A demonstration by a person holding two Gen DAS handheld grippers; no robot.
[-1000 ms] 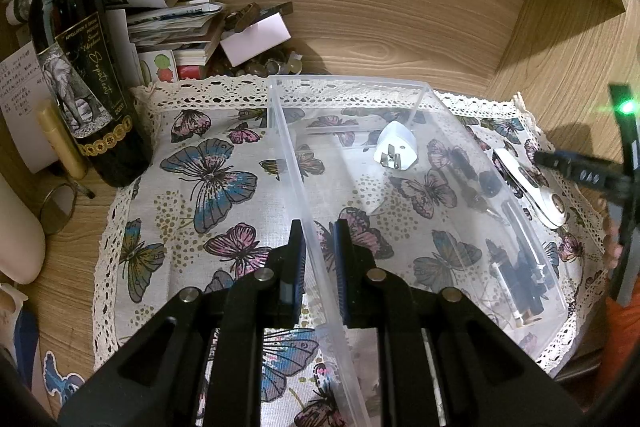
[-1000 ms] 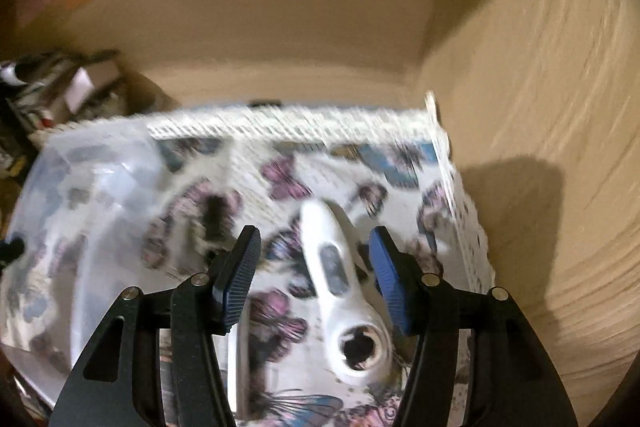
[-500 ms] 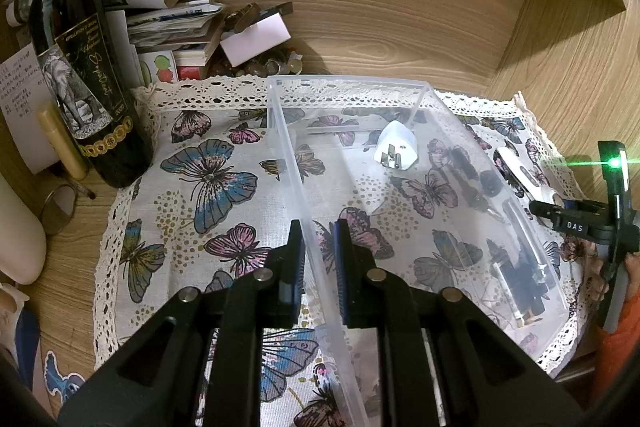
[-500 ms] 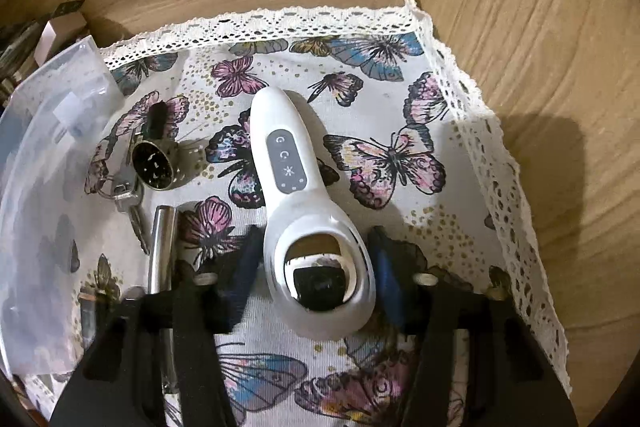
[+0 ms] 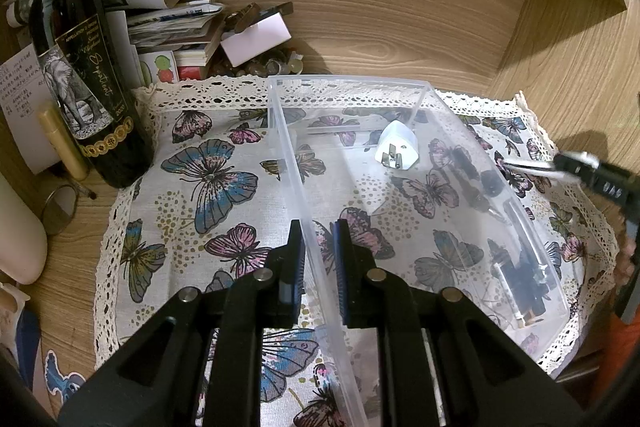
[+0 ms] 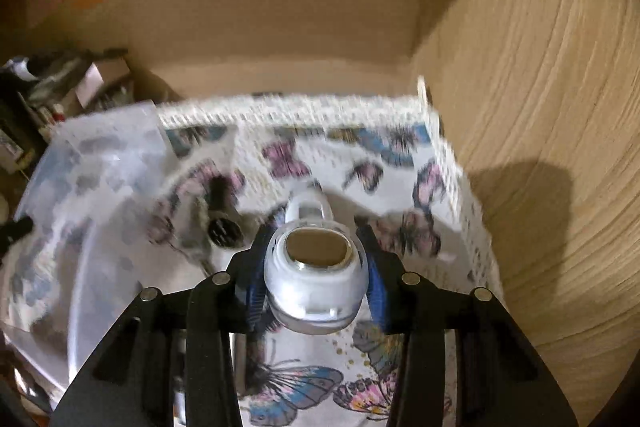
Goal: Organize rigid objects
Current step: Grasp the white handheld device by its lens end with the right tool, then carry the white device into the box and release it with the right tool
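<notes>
A wooden desk [image 5: 400, 27] with a wooden wall rising at three o'clock carried a lace-edged butterfly cloth [image 5: 208, 195]. On the cloth stood a clear plastic bin [image 5: 536, 267], its long near wall running from six o'clock up toward eleven o'clock in the left wrist view. A dark wine bottle [image 5: 84, 99] stood upright at nine o'clock of the bin, just off the cloth's corner, with a heap of papers and booklets [image 5: 168, 23] behind it at eleven o'clock.

The left gripper [image 5: 318, 263] pointed steeply downward from six o'clock, its fingers straddling the bin's near wall and clamped tight on that thin plastic, one pad outside and one inside.

The right gripper [image 6: 316, 275] also tilted steeply down, over the cloth at three o'clock of the bin, close to the side wall. Its blue pads [image 6: 376, 291] pressed on both sides of the round head of a white handheld device [image 6: 314, 283], which was held clear of the cloth with its handle pointing away toward twelve o'clock; this view was blurred. In the left wrist view that gripper showed only as a dark shape at three o'clock.

Inside the bin, a white plug adapter [image 5: 397, 151] lay near the far end at one o'clock, prongs facing the camera, and dark small items [image 5: 524, 279] lay at the near right corner, too indistinct to tell apart.
</notes>
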